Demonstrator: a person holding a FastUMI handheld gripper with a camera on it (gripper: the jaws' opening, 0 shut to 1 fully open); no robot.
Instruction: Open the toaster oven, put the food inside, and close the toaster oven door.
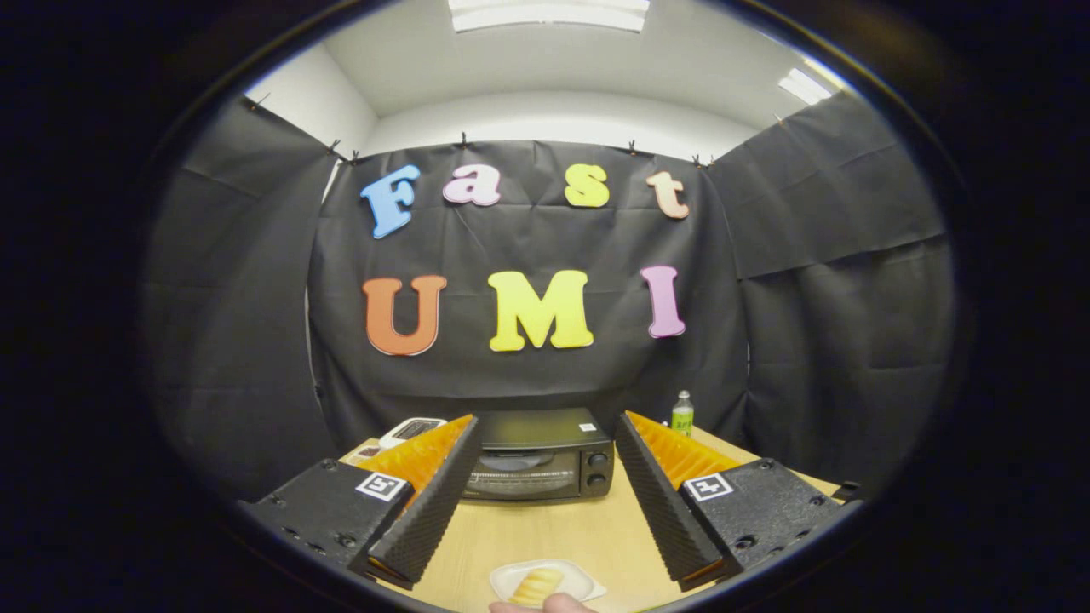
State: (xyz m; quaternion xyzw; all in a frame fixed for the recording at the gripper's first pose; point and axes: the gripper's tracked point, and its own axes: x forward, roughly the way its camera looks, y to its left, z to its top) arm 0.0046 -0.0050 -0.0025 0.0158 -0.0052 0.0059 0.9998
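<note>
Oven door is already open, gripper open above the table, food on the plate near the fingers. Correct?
Not quite: the gripper view shows the oven door closed. The rest holds: gripper open, food on the plate.

no legible text on toaster oven (540, 455), bottle (682, 415).

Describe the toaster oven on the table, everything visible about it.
The toaster oven is a black box with a glass-fronted door, shut, and two round knobs stacked at its right. It stands upright on the wooden table against the booth's wall, beyond the open gripper, framed between the fingers. Nothing touches it.
</note>
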